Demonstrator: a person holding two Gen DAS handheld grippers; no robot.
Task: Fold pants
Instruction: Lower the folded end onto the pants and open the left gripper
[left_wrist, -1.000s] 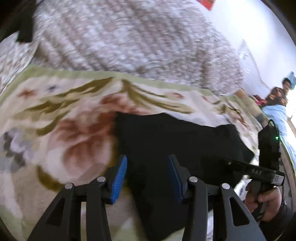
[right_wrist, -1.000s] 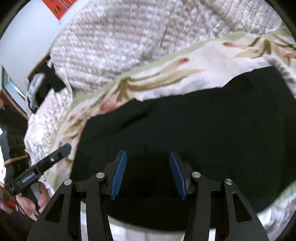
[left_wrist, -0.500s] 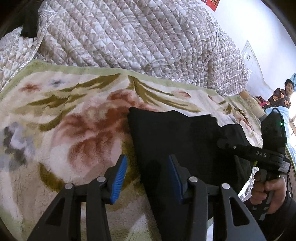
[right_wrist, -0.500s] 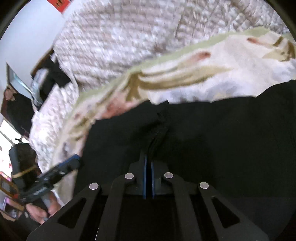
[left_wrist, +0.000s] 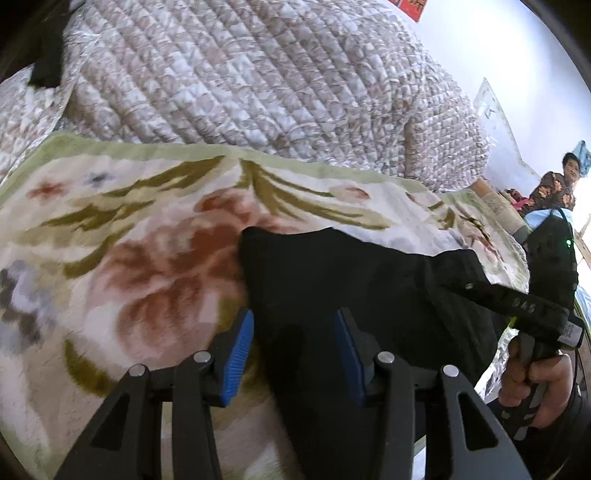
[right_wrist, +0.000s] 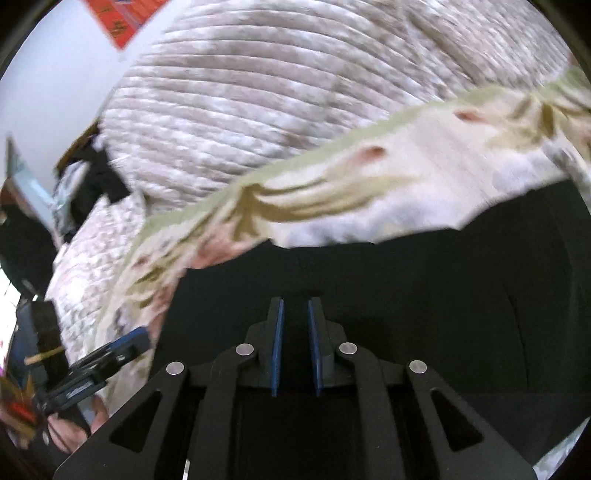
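Black pants (left_wrist: 351, 288) lie folded on a floral blanket (left_wrist: 129, 258), also filling the lower half of the right wrist view (right_wrist: 406, 295). My left gripper (left_wrist: 293, 332) is open, its blue pads astride the pants' left edge, just above the cloth. My right gripper (right_wrist: 294, 325) hangs over the pants with its blue pads a narrow gap apart; only dark cloth shows between them, so a grip cannot be told. The right gripper also shows in the left wrist view (left_wrist: 443, 282), over the pants' right end. The left gripper shows at the lower left of the right wrist view (right_wrist: 129, 341).
A quilted grey-white bedspread (left_wrist: 258, 81) rises behind the blanket. A person (left_wrist: 554, 188) stands at the far right by a white wall. A dark garment (right_wrist: 99, 181) lies on the quilt at the left. The right wrist view is motion-blurred.
The right gripper shut on the pants half a second ago, and its pads now stand slightly apart. The left gripper stayed open and edged closer to the pants' left edge.
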